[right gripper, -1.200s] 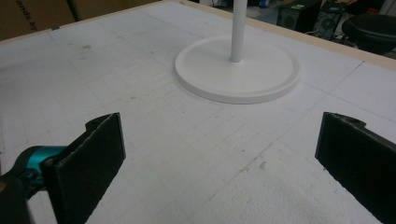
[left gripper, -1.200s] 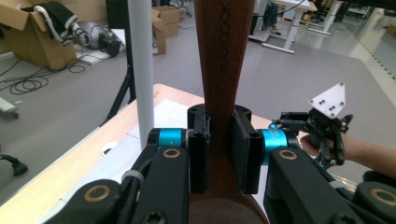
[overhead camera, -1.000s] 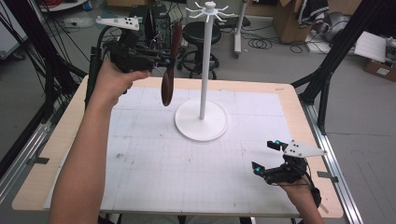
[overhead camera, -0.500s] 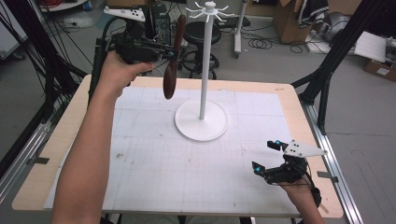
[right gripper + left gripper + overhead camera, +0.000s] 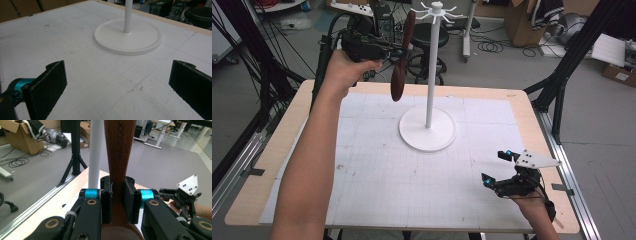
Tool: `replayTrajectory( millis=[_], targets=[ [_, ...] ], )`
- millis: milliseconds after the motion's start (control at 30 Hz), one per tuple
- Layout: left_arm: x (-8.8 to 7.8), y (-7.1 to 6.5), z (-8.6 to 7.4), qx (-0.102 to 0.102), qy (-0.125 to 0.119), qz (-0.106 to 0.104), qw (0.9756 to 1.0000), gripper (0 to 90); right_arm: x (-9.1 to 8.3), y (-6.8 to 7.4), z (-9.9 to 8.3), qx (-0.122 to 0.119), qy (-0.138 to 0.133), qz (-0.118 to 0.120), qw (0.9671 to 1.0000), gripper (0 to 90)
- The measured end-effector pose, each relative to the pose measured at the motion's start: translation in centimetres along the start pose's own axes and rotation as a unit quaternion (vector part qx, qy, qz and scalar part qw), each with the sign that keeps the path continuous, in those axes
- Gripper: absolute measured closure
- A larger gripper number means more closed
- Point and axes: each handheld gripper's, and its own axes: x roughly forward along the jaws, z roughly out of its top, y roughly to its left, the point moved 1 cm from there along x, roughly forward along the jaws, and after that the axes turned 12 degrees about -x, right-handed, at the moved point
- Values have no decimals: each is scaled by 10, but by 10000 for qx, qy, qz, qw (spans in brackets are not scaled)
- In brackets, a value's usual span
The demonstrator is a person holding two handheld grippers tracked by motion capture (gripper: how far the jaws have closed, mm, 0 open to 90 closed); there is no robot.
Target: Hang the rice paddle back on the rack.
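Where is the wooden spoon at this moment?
In the high view the wooden spoon hangs bowl-down in the left gripper, above the table's far left edge, just left of the white stand's pole.

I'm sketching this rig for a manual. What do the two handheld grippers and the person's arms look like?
Both grippers are black with flat black jaw pads and turquoise cylinders at the jaw roots. The left gripper has brass-coloured pivot rings. The right gripper carries a grey three-cornered plate with small dark dots. A black cable trails from the left. Forearms are bare, no sleeves.
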Motion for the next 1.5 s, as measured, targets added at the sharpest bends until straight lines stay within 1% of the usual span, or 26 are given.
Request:
replayTrajectory(
  millis=[67,100,167,267,367,500,633,833,967,1033,1333,1500],
  targets=[
    [1,0,1,32,20,49,10000,782,0,-1,0,-8,-4,-2,10000,5],
    [2,0,2,26,30,68,10000,782,0,0,0,15,-5,-1,10000,5],
    [2,2,3,0,22,99,9999,782,0,-1,0,-26,-17,-13,10000,5],
    [2,3,3,-43,7,94,9999,782,0,-1,0,-30,-26,-9,10000,5],
    [4,4,2,-39,54,94,9999,782,0,-1,0,-29,-11,1,10000,6],
    [6,5,3,-55,41,87,9999,782,0,0,0,-16,-9,7,10000,6],
    [10,6,3,-60,81,62,9999,782,0,-1,-1,-19,-5,4,10000,6],
    [15,7,3,-47,81,50,9999,782,0,-1,-1,-9,-12,5,10000,6],
    [17,8,3,-61,51,76,9999,782,0,-1,-1,-17,-23,-5,10000,5],
    [18,9,3,-102,50,42,9999,782,0,-1,-1,-14,-17,-6,10000,6],
    [21,9,2,-95,9,22,10000,781,0,-1,-1,-11,-11,6,10000,5],
    [22,9,2,-18,-15,116,9999,780,0,-1,-1,-19,-14,0,10000,6]
  ],
)
